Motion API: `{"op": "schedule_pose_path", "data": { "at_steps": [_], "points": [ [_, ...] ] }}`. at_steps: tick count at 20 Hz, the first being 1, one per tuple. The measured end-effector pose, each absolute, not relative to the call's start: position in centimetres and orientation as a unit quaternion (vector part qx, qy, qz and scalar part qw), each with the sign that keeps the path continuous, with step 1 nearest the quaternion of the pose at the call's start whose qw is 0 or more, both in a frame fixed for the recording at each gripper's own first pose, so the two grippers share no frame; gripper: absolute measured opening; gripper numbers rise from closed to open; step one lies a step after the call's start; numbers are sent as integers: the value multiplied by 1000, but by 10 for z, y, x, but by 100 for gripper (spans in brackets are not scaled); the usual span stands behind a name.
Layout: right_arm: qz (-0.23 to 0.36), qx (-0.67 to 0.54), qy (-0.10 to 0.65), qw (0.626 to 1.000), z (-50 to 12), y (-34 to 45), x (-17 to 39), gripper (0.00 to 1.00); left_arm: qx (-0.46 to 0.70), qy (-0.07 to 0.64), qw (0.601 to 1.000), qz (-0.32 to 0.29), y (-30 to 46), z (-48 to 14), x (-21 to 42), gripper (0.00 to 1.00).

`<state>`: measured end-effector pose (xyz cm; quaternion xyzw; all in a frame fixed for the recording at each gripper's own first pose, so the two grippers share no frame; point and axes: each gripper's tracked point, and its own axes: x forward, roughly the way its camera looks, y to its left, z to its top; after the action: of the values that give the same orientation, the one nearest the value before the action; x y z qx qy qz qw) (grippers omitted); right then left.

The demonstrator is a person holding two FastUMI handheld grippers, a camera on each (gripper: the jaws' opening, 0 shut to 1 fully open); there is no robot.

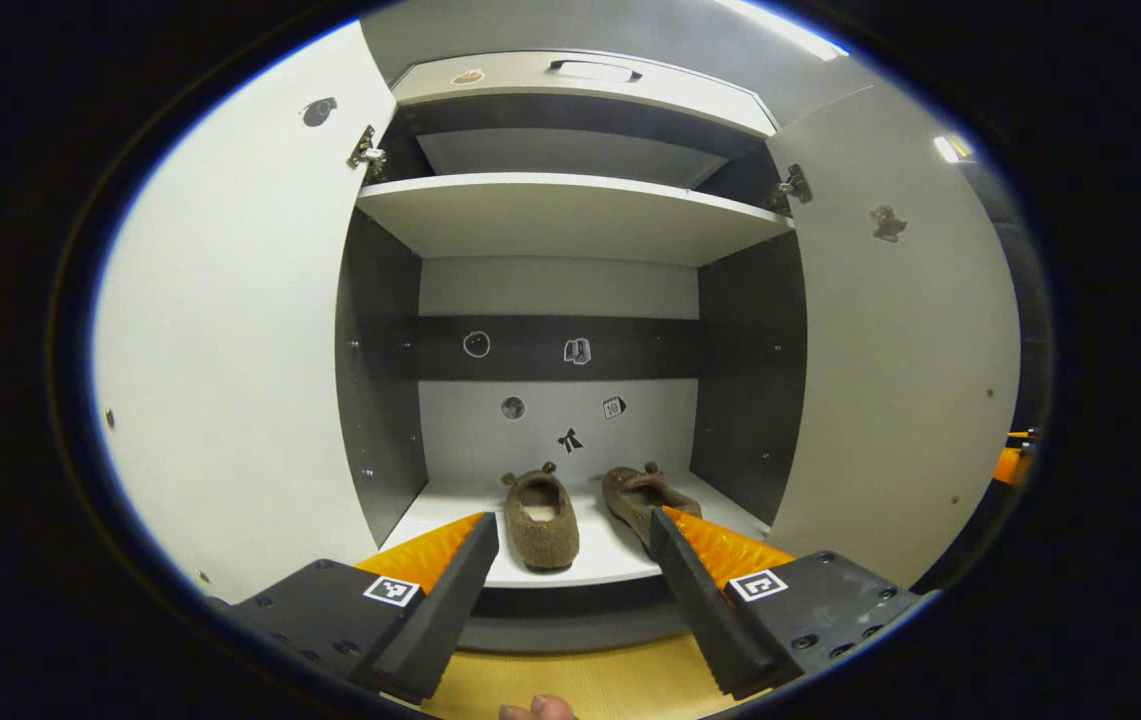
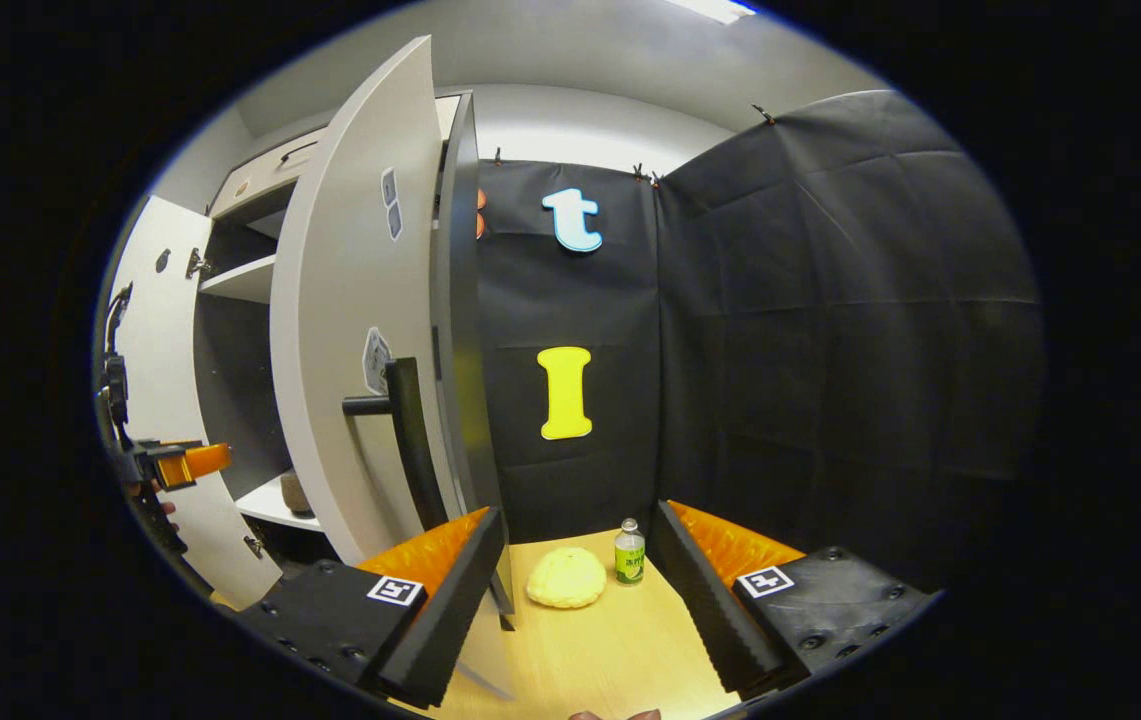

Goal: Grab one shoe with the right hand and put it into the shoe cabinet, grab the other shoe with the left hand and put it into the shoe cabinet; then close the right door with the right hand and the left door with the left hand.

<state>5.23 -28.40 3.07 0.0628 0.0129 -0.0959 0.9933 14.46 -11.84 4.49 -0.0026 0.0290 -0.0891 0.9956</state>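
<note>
Both brown slippers (image 1: 540, 520) (image 1: 642, 498) sit side by side on the cabinet's bottom shelf (image 1: 595, 560), near its front edge, so I judge the doors come next. My right gripper (image 2: 575, 565) hangs empty with fingers wide, just outside the right door (image 2: 350, 330), beside its dark bar handle (image 2: 410, 440). I'd press on the door's outer face near that handle and swing it steadily. My left gripper (image 1: 570, 565) faces the shelf squarely, level, fingers wide and empty, between both open doors.

Shoes (image 1: 541, 520) fuzzy cloth; cabinet doors (image 1: 230, 350) smooth matt board; floor (image 2: 610, 640) pale wood.
</note>
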Motion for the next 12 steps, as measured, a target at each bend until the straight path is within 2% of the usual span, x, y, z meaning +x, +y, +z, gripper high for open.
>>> {"op": "schedule_pose_path", "data": {
  "at_steps": [12],
  "points": [
    [-91,66,8,994,33,-253,53,98,-30,43,995,-87,-88,22,77,97]
  ]
}}
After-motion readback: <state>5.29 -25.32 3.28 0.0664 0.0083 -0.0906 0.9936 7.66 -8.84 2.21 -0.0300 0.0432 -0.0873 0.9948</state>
